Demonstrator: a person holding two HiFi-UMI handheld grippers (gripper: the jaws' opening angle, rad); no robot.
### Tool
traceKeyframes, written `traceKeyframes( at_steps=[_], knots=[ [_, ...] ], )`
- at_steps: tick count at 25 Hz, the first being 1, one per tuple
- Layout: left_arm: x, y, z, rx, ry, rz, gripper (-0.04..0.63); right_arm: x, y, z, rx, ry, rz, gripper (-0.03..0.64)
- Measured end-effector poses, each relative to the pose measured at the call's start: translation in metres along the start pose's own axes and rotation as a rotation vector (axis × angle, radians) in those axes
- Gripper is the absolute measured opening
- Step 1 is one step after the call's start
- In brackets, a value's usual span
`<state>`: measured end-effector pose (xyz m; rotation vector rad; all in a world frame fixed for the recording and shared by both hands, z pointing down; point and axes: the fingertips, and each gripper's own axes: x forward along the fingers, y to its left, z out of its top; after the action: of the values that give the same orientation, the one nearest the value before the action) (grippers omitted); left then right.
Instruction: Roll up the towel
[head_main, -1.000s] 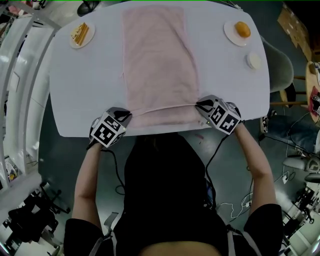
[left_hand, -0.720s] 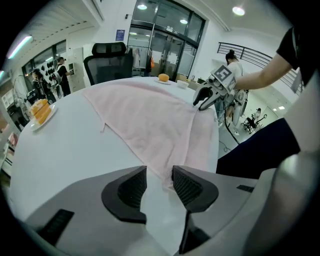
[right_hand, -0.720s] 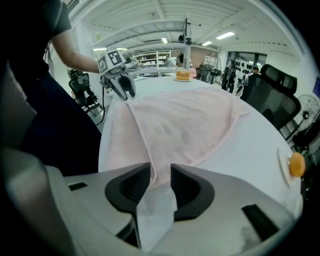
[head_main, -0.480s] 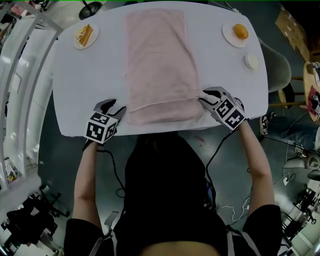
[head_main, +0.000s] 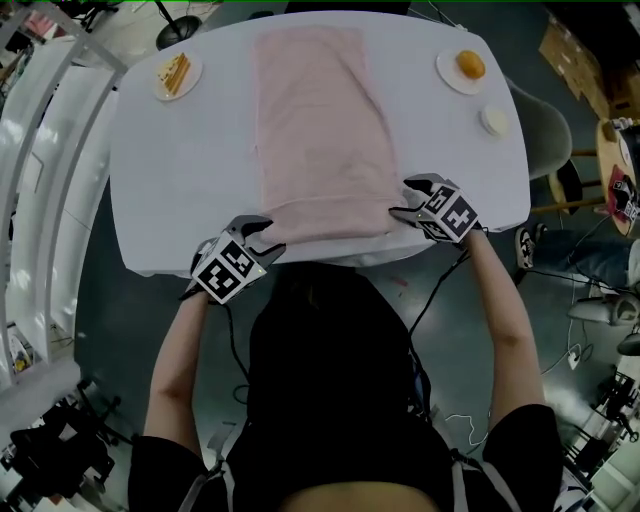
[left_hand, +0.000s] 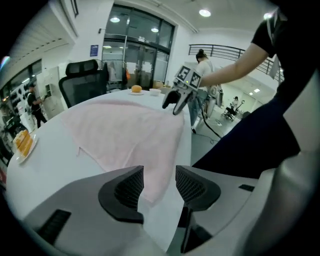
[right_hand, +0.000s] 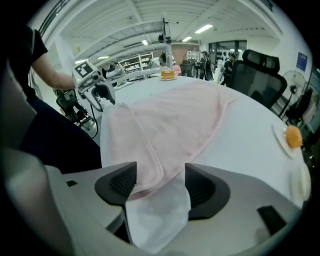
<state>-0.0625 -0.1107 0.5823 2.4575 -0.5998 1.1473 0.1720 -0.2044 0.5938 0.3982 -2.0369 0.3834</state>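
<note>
A pink towel (head_main: 320, 120) lies lengthwise on the white table (head_main: 170, 200), and its near end is folded over into a narrow band. My left gripper (head_main: 268, 236) is at the band's near left corner. Its jaws have just been opening and stand apart in the left gripper view (left_hand: 159, 175), with the towel's corner (left_hand: 150, 175) loose between them. My right gripper (head_main: 402, 198) is at the band's right end. Its jaws have also just been opening (right_hand: 160, 175), and the folded edge (right_hand: 150, 160) lies between the pads without being pressed.
A plate with an orange (head_main: 462, 68) and a small white dish (head_main: 494, 122) sit at the table's far right. A plate with a sandwich (head_main: 176, 74) is at the far left. A grey chair (head_main: 555, 130) stands by the right side. The near table edge runs just under both grippers.
Both grippers have gone from shut on the towel's near edge to open. The left one swung out to the left and came back to the corner. The right one stayed almost in place.
</note>
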Motion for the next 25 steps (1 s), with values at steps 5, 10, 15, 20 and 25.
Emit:
traceKeyframes(
  at_steps=[5,10,15,20,25],
  knots=[
    [0.005,-0.011,-0.011,0.043,0.043,-0.019,0.206,-0.02,-0.002,-0.002,0.018,-0.053,-0.037,0.314],
    [-0.002,-0.007,-0.024,0.101,0.082,0.014,0.206,-0.047,0.008,-0.006,-0.098,-0.067,-0.114,0.314],
    [-0.005,-0.012,-0.027,0.216,0.107,0.038,0.206,-0.062,0.045,-0.009,-0.372,-0.04,-0.176,0.314],
    [-0.001,-0.016,-0.029,0.308,0.136,0.068,0.206,-0.044,0.082,-0.02,-0.617,0.012,-0.199,0.31],
    [0.008,-0.015,-0.027,0.336,0.152,0.076,0.206,-0.018,0.091,-0.035,-0.714,0.078,-0.162,0.273]
  ],
)
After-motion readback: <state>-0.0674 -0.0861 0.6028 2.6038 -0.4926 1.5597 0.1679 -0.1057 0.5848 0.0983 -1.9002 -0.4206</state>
